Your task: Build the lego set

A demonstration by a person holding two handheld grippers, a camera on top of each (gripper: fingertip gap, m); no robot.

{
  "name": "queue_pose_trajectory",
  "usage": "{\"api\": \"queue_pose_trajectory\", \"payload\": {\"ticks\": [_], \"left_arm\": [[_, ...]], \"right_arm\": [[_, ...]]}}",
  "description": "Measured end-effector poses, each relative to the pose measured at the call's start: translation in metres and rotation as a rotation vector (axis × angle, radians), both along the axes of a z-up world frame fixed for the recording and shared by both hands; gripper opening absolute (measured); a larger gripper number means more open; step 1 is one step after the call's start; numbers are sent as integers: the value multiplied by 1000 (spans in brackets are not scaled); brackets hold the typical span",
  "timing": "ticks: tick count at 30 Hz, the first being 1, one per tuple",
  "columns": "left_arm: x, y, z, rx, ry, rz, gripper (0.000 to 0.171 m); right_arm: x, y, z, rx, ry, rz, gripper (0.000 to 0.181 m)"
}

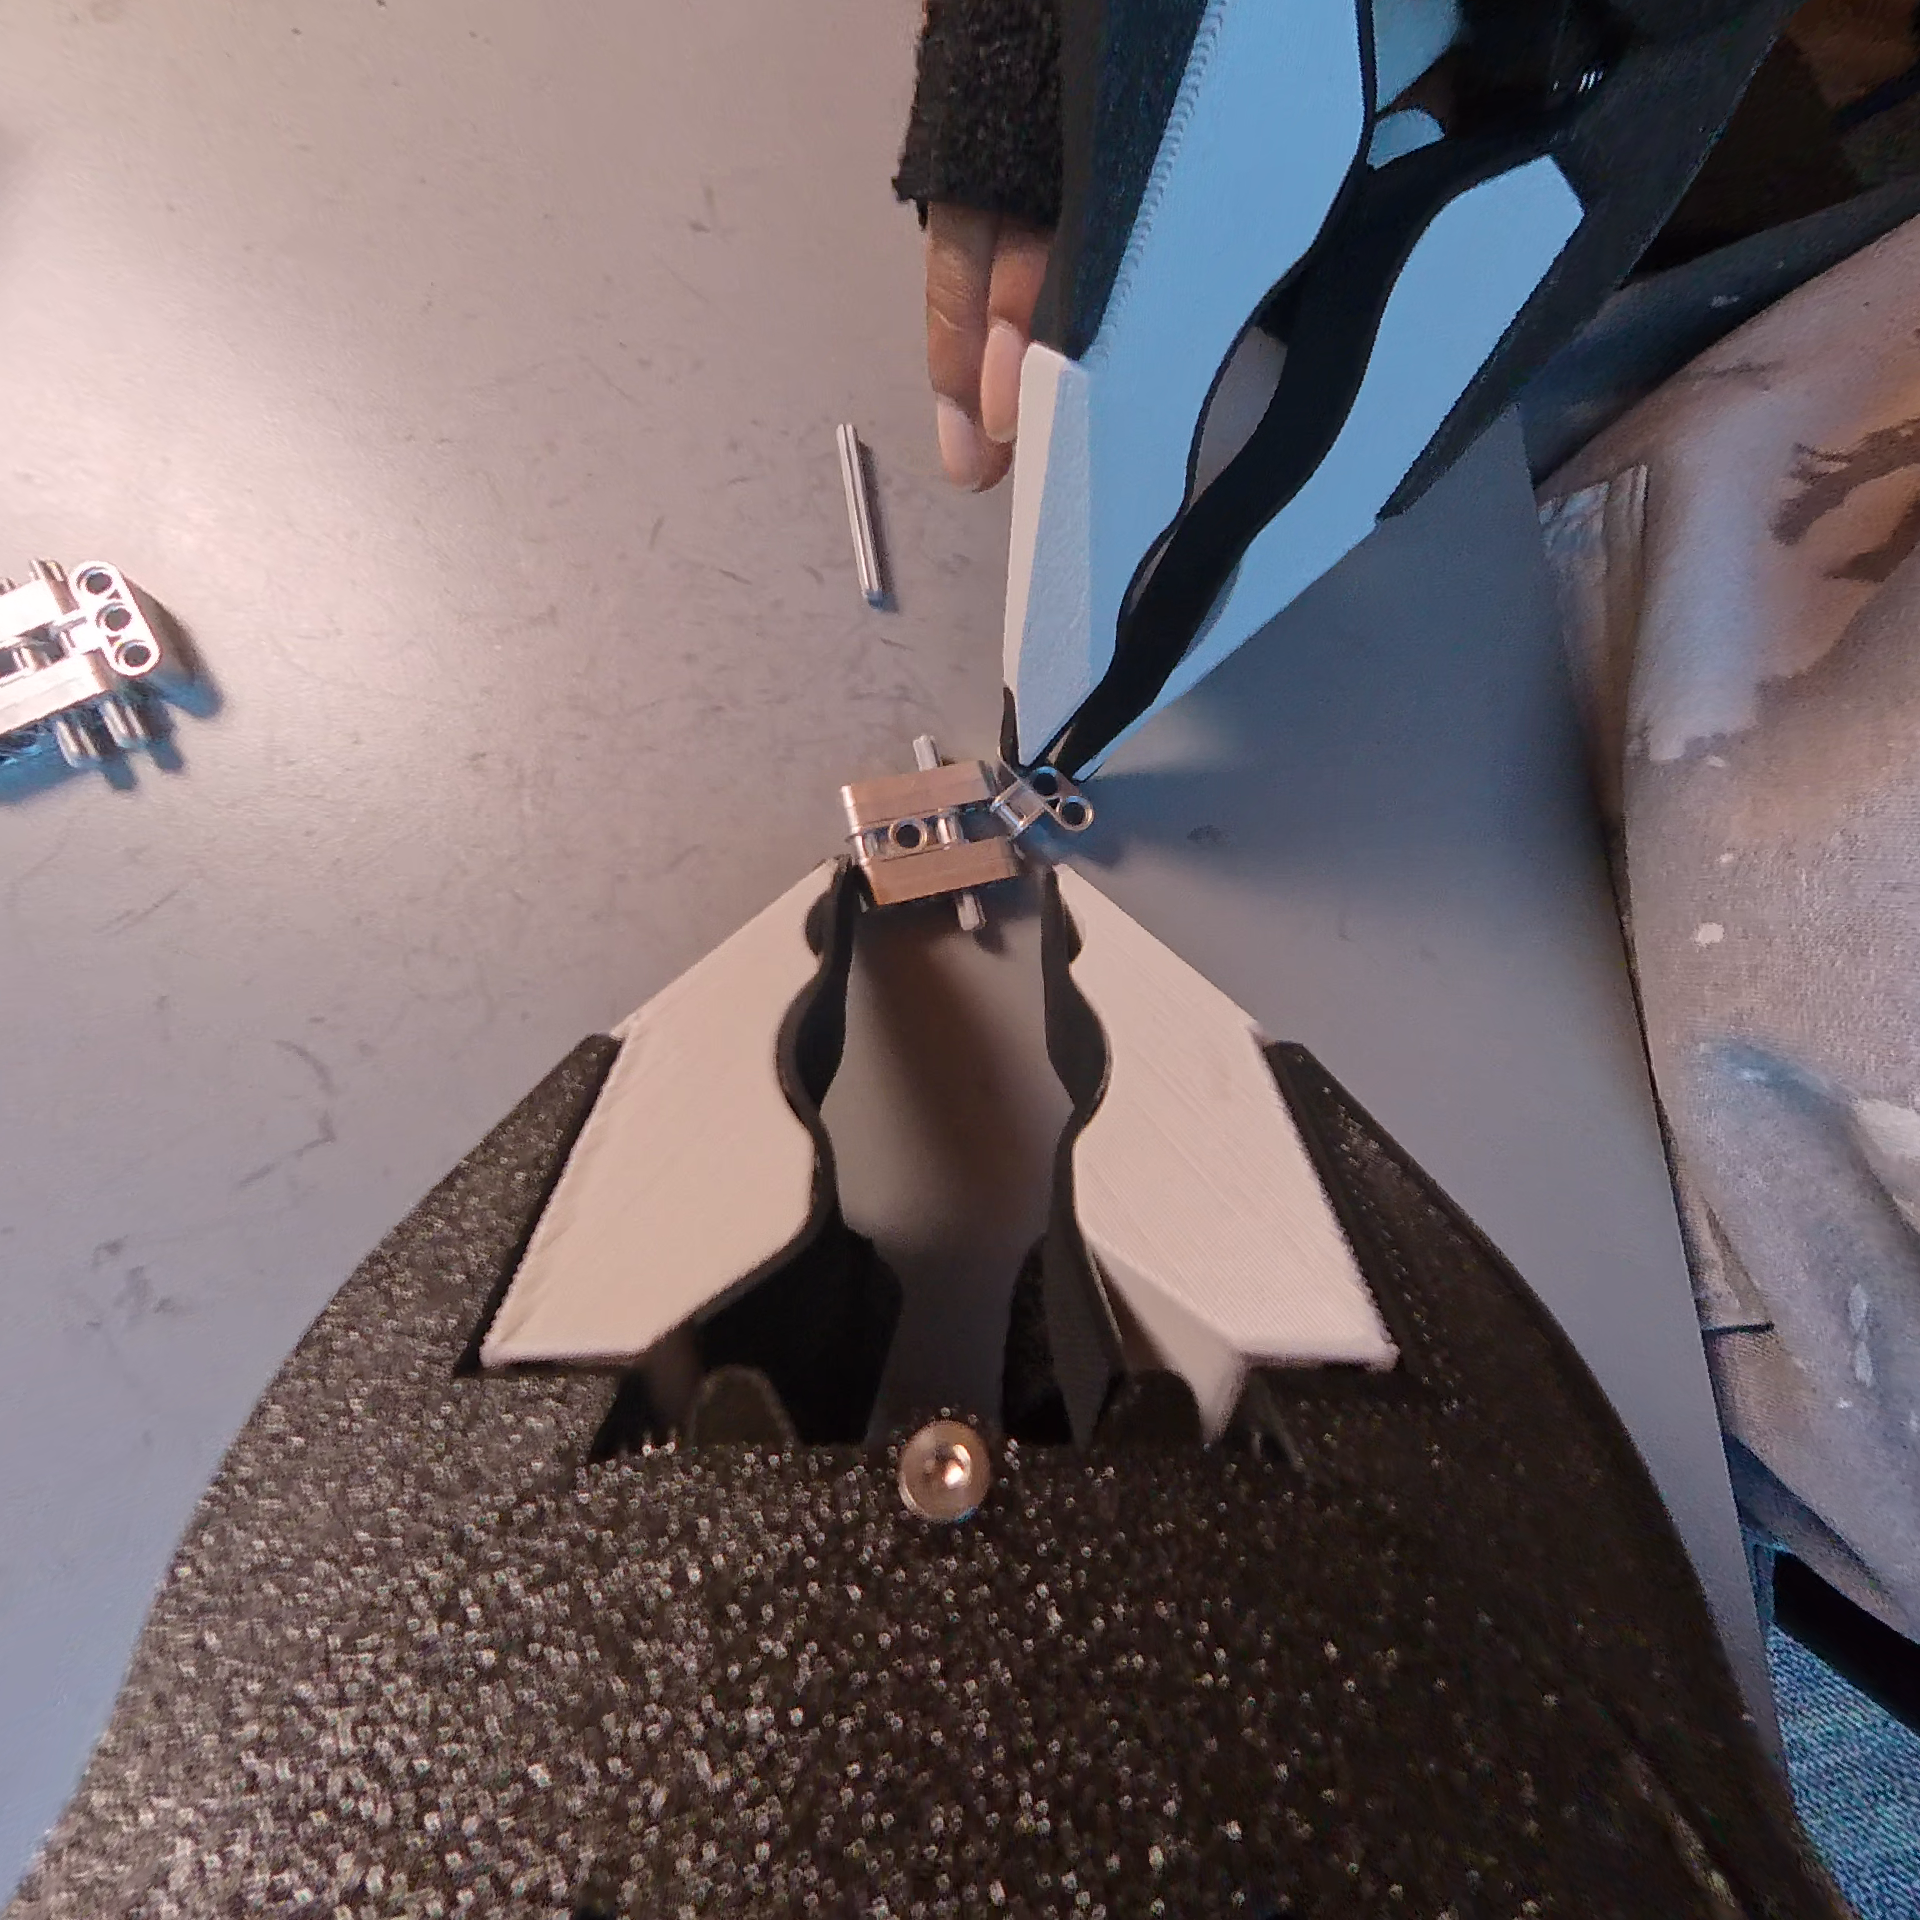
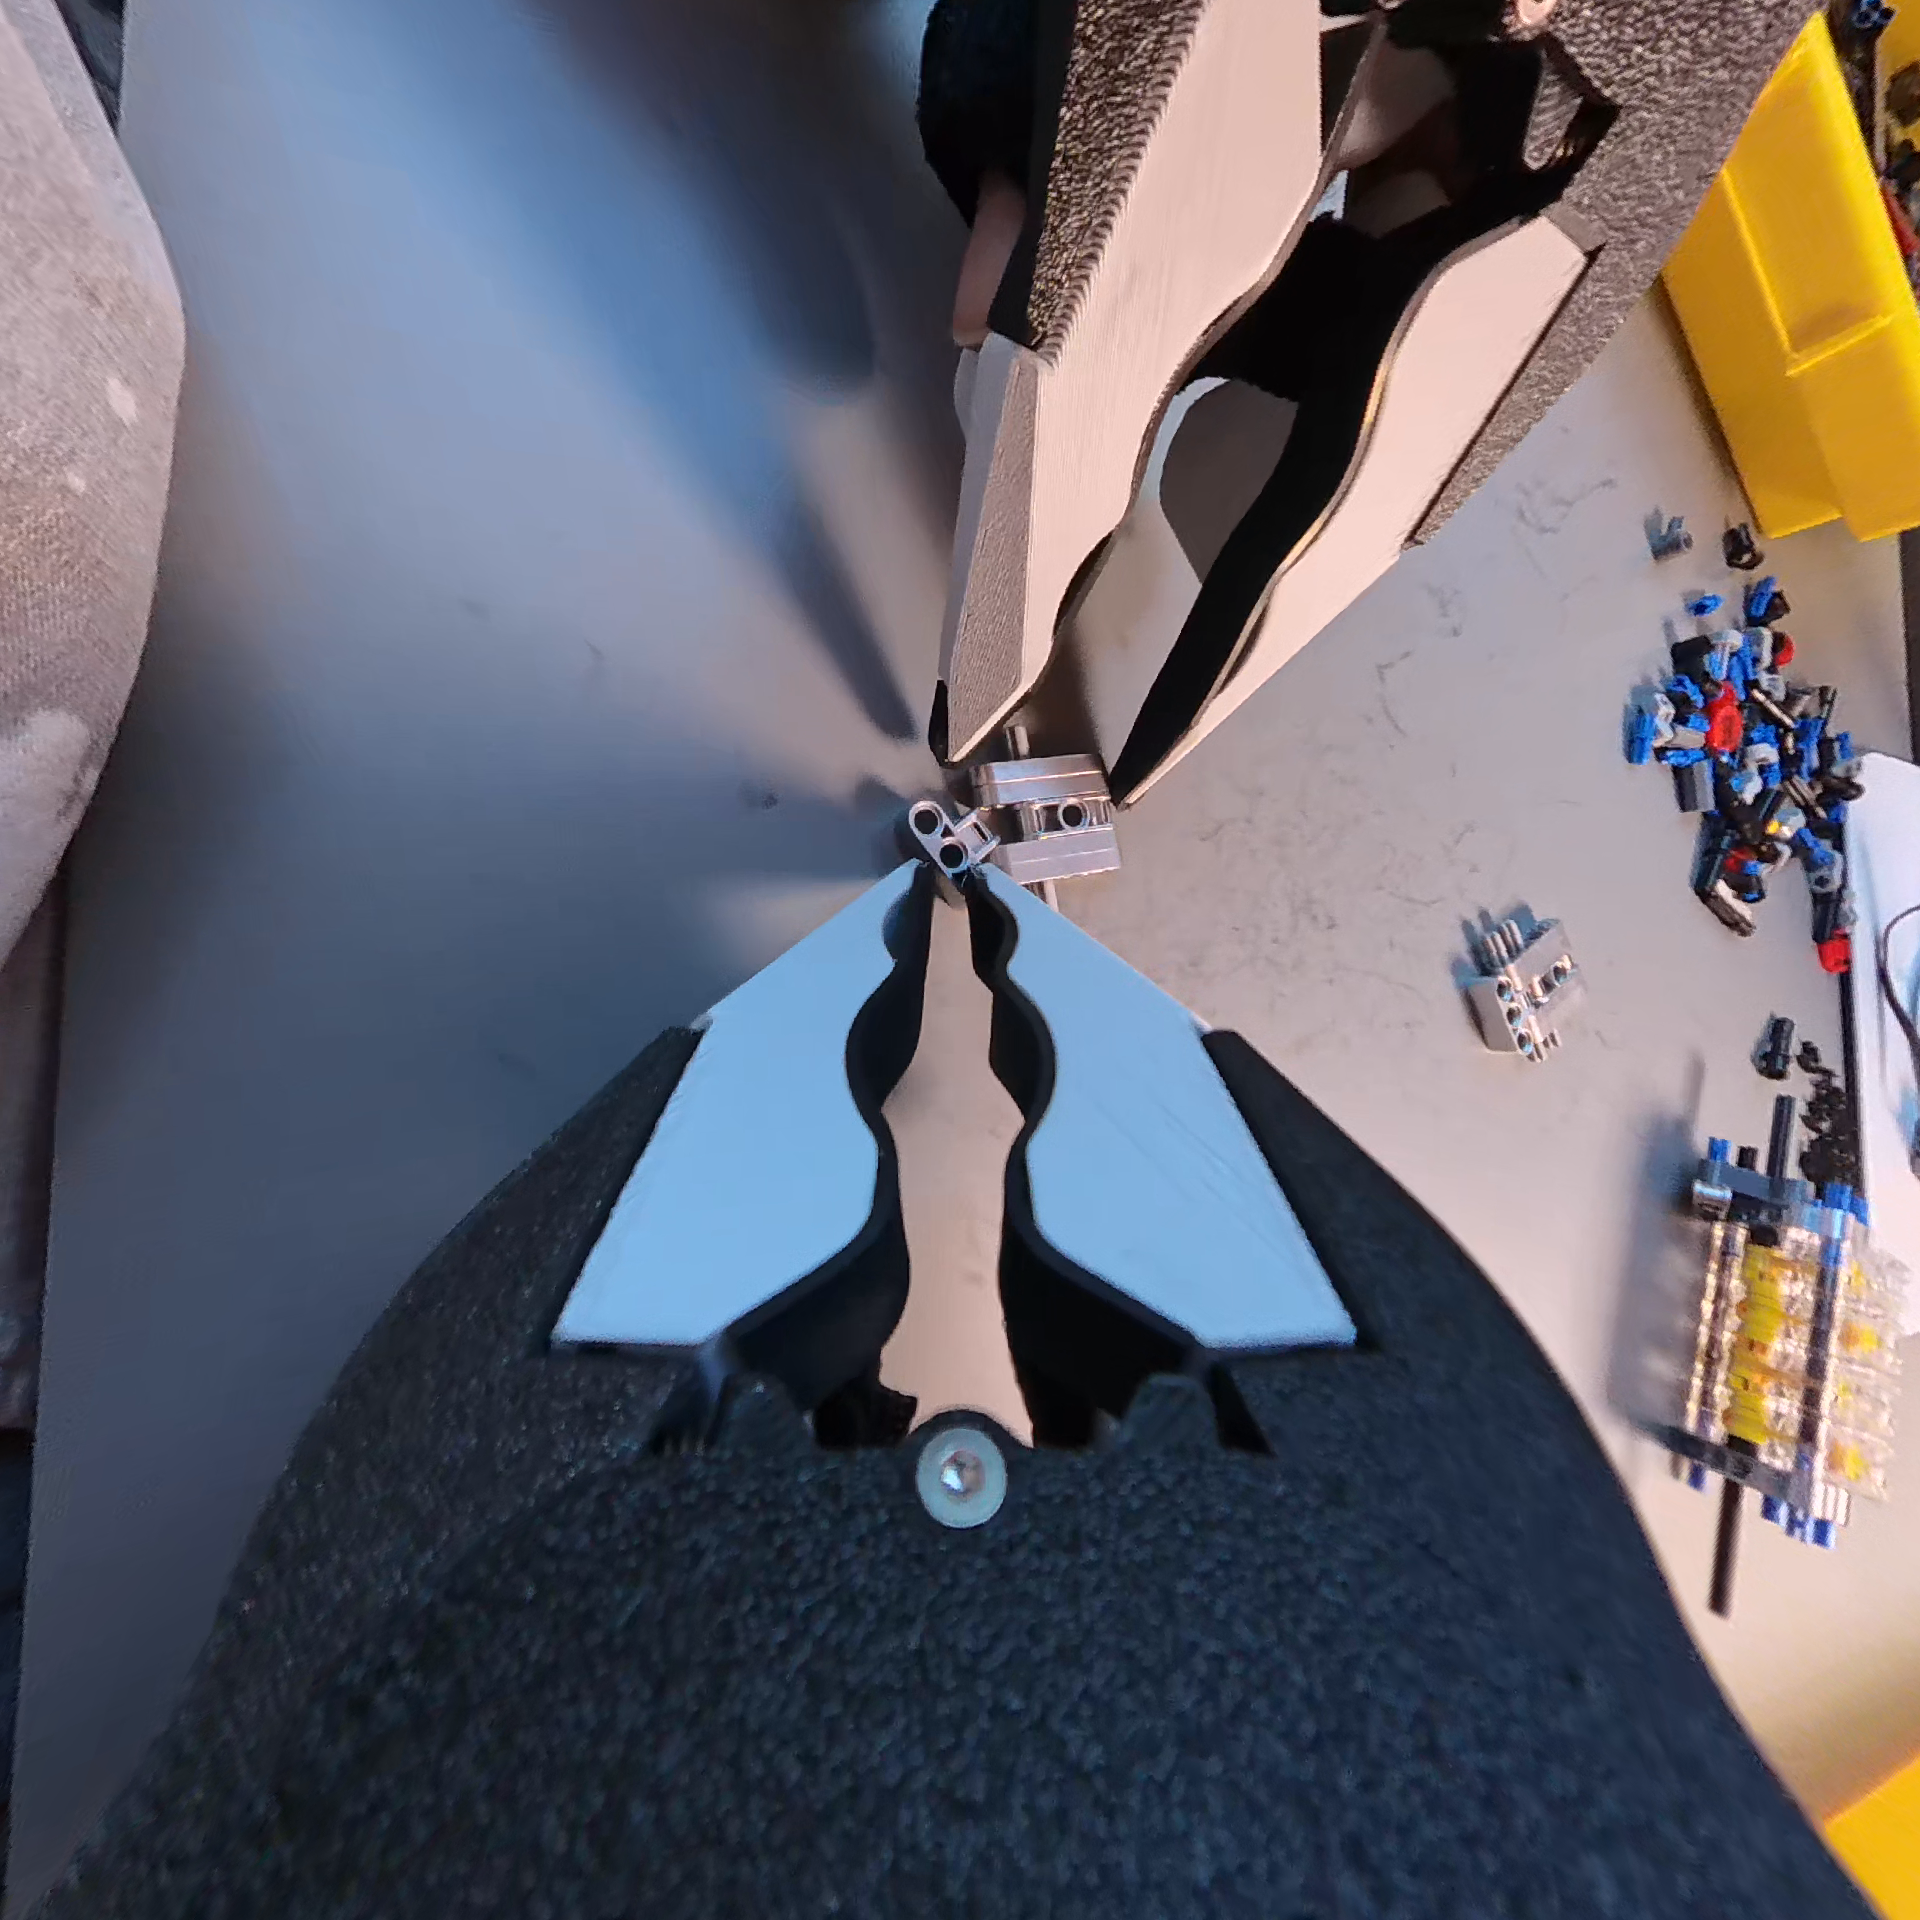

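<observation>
Centre frame: left tool (image 1: 951, 883) pinches grey block (image 1: 928, 840) steady on tabletop (image 1: 416, 416), right tool (image 2: 948, 881) pinching small connector (image 2: 948, 837) vs. its end.

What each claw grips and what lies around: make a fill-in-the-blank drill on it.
The left claw is shut on a ___ block. The right claw is shut on a small connector that touches that ___. The bin beyond the loose pieces is ___.
Missing: grey; block; yellow.
</observation>
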State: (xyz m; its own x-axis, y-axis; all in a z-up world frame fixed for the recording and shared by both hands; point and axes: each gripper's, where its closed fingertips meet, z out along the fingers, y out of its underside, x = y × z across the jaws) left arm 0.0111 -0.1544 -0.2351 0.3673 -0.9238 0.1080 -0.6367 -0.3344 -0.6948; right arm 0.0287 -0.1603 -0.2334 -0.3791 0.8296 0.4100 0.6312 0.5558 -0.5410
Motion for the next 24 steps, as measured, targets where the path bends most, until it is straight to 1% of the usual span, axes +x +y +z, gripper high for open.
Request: {"api": "queue_pose_trajectory", "payload": {"ticks": [3,9,14,19,24], "left_arm": [[-1,-1,-1,-9,7,-2,33],[-4,-5,-1,-30,18,-15,32],[-8,-7,3,-46,3,-19,31],[-5,3,5,-3,-29,15,34],[-2,2,-1,-5,-12,5,31]], "right_arm": [[-1,-1,0,-13,-3,-38,4],[0,-3,1,17,-28,-70,7],[-1,-6,5,48,-2,-43,12],[-1,-4,2,53,-16,-18,9],[0,1,1,62,-30,-29,7]]}}
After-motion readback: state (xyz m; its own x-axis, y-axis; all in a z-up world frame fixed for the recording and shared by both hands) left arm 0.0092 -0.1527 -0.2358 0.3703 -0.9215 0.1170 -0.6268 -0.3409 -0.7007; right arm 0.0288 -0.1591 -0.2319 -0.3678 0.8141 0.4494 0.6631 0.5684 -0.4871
